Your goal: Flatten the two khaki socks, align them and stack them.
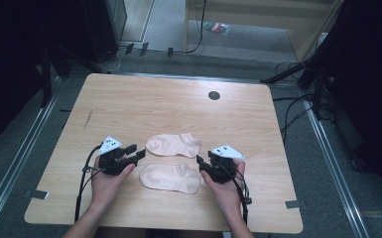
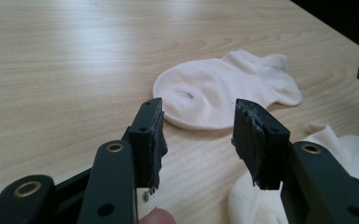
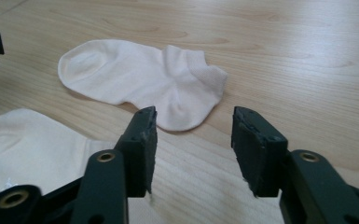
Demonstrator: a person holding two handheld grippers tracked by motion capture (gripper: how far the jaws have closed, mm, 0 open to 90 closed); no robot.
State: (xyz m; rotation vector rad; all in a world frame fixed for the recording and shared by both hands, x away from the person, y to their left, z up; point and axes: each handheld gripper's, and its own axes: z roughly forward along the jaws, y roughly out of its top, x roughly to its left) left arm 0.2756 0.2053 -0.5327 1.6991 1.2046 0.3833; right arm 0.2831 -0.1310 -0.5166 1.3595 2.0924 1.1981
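Note:
Two pale pink ankle socks lie flat on the wooden table (image 1: 129,99). The far sock (image 1: 173,145) (image 2: 224,93) (image 3: 140,79) is toward the table's middle, and the near sock (image 1: 170,178) (image 2: 335,154) (image 3: 28,144) lies just in front of it. My left gripper (image 1: 138,151) (image 2: 198,140) sits left of the socks, open, with bare table between its jaws. On the right side of the socks my right gripper (image 1: 200,161) (image 3: 193,149) is open too, holding nothing.
A small black round grommet (image 1: 214,95) sits in the table near its far edge. Cables and dark stands line the floor around the table. The table's front edge runs close under the person's forearms.

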